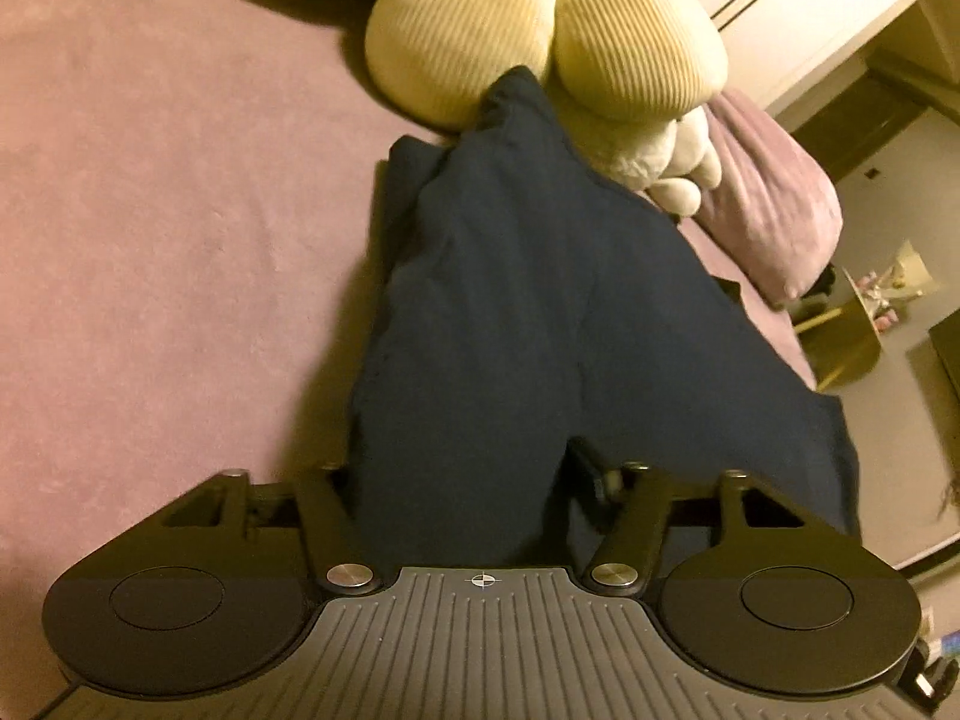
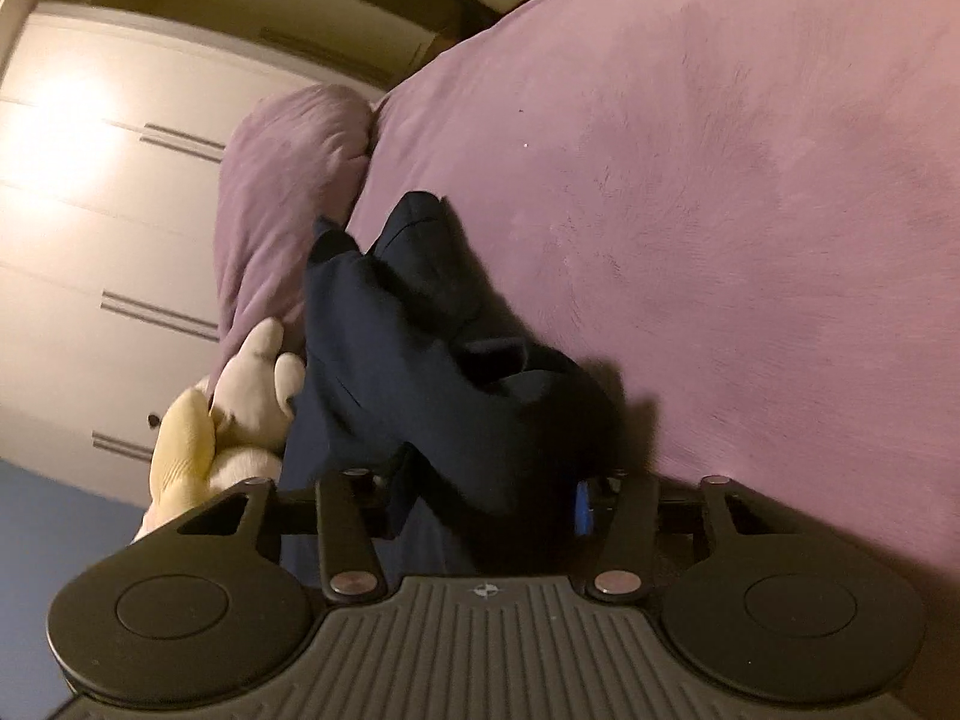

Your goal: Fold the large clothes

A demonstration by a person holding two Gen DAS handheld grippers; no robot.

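Observation:
A dark navy garment (image 1: 510,300) lies stretched along the purple bed (image 1: 150,210), its far end reaching a cream plush toy (image 1: 540,30). My left gripper (image 1: 468,474) is shut on the near end; the cloth fills the gap and hides the fingertips. In the right wrist view the same garment (image 2: 420,360) rises in a bunched, folded heap off the bed (image 2: 750,210). My right gripper (image 2: 480,498) is shut on that bunch, with a blue pad (image 2: 582,504) showing against the cloth at the right.
A purple pillow (image 1: 774,210) sits by the bed's edge next to the plush toy (image 2: 240,408). A white wardrobe (image 2: 90,210) stands beyond the bed. A small gold stand (image 1: 852,336) is on the floor beside the bed.

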